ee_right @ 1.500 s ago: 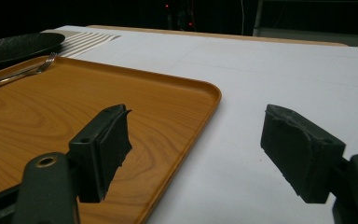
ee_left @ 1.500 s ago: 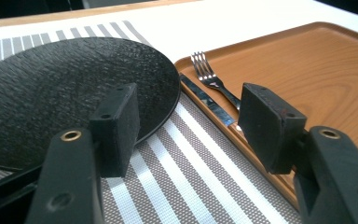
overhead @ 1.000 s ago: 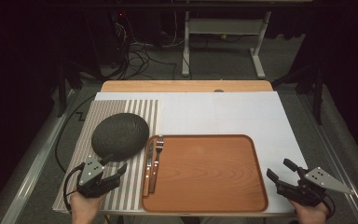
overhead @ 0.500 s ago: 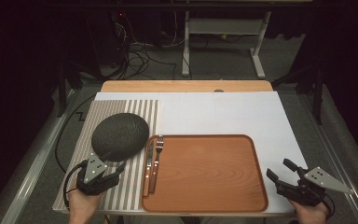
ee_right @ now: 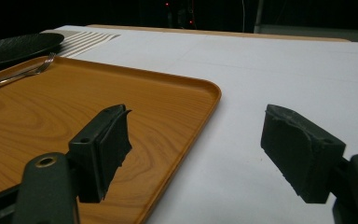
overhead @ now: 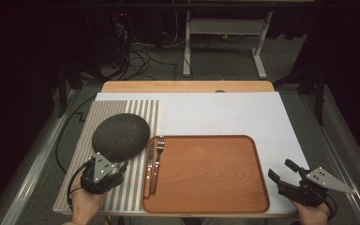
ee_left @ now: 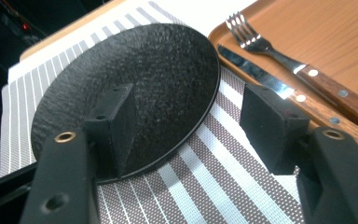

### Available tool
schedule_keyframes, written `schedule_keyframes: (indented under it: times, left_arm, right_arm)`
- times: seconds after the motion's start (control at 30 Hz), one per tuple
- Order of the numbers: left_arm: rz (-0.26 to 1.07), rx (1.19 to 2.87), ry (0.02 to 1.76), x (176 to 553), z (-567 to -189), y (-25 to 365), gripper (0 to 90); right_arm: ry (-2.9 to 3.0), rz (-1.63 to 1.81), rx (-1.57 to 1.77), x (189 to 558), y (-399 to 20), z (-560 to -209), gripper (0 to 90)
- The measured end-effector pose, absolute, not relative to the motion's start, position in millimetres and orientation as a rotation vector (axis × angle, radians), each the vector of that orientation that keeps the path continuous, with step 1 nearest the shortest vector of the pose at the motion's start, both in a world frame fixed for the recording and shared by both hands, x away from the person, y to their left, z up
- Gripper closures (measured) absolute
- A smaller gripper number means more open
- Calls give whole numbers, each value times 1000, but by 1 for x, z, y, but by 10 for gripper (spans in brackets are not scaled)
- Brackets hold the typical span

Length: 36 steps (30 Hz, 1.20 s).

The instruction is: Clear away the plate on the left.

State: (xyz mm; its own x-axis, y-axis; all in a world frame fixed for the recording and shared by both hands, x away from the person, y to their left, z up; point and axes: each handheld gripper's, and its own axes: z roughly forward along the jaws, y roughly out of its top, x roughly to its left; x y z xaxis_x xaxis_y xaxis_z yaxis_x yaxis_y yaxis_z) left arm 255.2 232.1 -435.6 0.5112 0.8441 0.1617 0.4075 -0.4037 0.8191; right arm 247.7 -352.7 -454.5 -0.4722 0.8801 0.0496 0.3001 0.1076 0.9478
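- The left gripper (overhead: 117, 167) rests at the near edge of the black plate (overhead: 121, 136), and its jaws stand wide, with no pad pressing on anything.
- In the left gripper view, one finger (ee_left: 116, 126) is over the rim of the plate (ee_left: 135, 88), while the other finger (ee_left: 272, 126) is clear of the rim, over the striped placemat (ee_left: 223, 182). The rim lies between the two fingers, probably so that they can close on it from the side.
- The jaws have just been opening a little further; the plate edge is between them but not gripped.
- The plate lies flat on the placemat (overhead: 136, 187), just beside the wooden tray (overhead: 215, 197). It seems to be the thing to lift, perhaps onto the tray.
- The fork (overhead: 159, 154) and the steak knife (overhead: 149, 164) lie side by side along the tray's left edge, just past the outer finger. This leaves the middle of the tray free.
- The right gripper (overhead: 281, 176) waits well apart from the plate, at the near right corner of the tray. Its fingers (ee_right: 107, 140) are wide and hold nothing; one is over the tray (ee_right: 186, 93) and the other over the white table cover (ee_right: 261, 70).
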Motion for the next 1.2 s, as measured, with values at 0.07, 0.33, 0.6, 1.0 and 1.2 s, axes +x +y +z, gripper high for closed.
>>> schedule_keyframes:
  times: [0.07,0.33,0.6,1.0,1.2]
  left_arm:
    - [755,2021,1021,255,-436,231,340]
    - [807,2067,1010,258,-436,225,338]
    - [847,2111,1021,263,-435,218,338]
    - [867,2137,1029,265,-435,222,339]
    - [902,2173,1006,266,-437,218,339]
  right_arm:
    - [1842,1371,1148,248,-353,-455,239]
    - [1844,1371,1154,248,-353,-455,239]
    - [1835,1382,1165,249,-355,-455,239]
    - [1843,1377,1153,249,-353,-455,240]
    - [1844,1377,1149,249,-353,-455,240]
